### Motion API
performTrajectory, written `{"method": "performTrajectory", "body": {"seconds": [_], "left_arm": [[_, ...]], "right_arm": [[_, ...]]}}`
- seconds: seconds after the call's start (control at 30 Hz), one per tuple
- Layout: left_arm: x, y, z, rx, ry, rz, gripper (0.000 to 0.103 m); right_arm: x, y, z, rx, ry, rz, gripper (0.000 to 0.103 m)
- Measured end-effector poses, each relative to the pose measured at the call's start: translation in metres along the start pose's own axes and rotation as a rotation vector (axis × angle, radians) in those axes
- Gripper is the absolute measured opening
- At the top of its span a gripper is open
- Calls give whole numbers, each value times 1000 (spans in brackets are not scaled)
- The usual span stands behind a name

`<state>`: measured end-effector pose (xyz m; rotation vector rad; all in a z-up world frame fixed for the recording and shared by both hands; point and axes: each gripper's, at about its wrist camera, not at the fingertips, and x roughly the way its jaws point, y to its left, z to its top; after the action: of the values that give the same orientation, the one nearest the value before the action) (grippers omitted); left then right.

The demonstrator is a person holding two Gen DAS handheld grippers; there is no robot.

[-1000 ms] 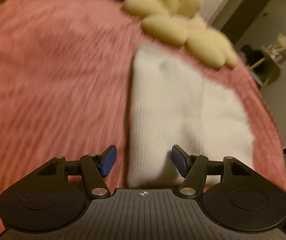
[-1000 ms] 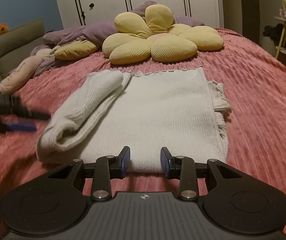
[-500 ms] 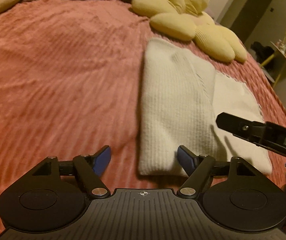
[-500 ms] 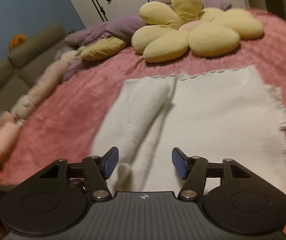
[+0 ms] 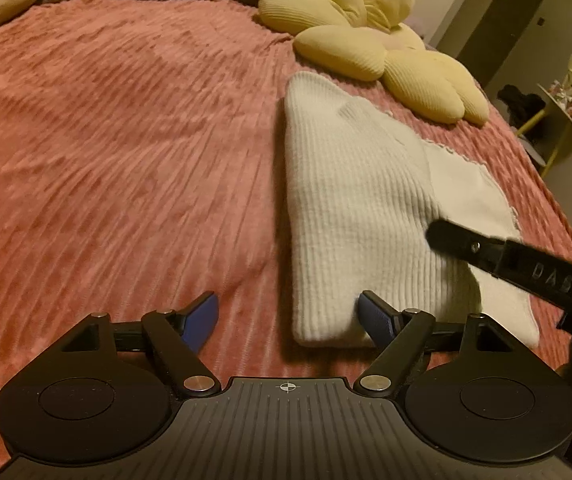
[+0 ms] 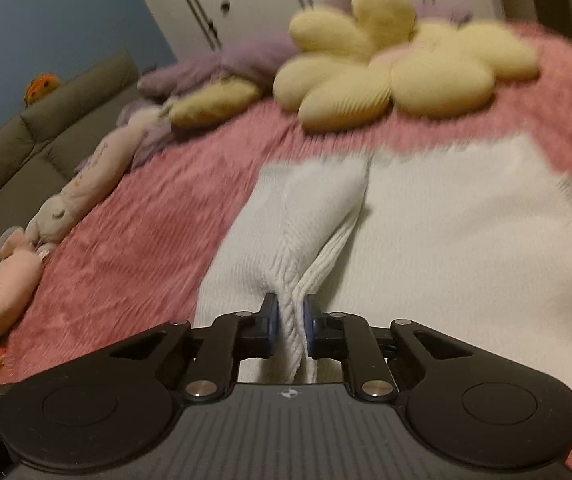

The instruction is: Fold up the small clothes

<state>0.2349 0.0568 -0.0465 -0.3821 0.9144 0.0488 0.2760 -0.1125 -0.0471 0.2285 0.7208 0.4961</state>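
Observation:
A white ribbed knit garment (image 5: 350, 208) lies on the pink bedspread (image 5: 125, 160), its left part folded over the flat body. My left gripper (image 5: 288, 316) hovers at the garment's near left corner. Its jaws are opening, and the corner lies just inside the right blue pad (image 5: 374, 316) without being pressed. In the right wrist view, my right gripper (image 6: 290, 316) is closing and pinches a raised ridge of the folded part of the garment (image 6: 446, 232) between its pads. A black finger of the right gripper (image 5: 486, 248) reaches over the garment in the left wrist view.
A yellow flower-shaped cushion (image 6: 386, 64) sits beyond the garment, with purple bedding (image 6: 221, 64) and a long plush toy (image 6: 97, 168) to the left. A grey sofa (image 6: 45, 128) runs along the left. A yellow side table (image 5: 558, 120) stands off the bed's right edge.
The right gripper widened as it moved left over the folded part, then shut on a ridge of knit. The left gripper's jaws spread wider while it stayed near the corner.

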Motion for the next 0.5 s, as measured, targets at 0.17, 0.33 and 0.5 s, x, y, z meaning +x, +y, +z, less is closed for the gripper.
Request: {"method": "performTrajectory", "body": {"seconds": [0.17, 0.33, 0.5], "left_arm": [[10, -1, -3, 7, 23, 19, 83], [10, 2, -2, 3, 23, 16, 84], [11, 1, -3, 19, 16, 20, 85]], "right_arm": [[13, -8, -10, -57, 66, -51, 16], [10, -27, 5, 66, 67, 67, 37], [31, -43, 21, 162, 86, 119, 65]]}}
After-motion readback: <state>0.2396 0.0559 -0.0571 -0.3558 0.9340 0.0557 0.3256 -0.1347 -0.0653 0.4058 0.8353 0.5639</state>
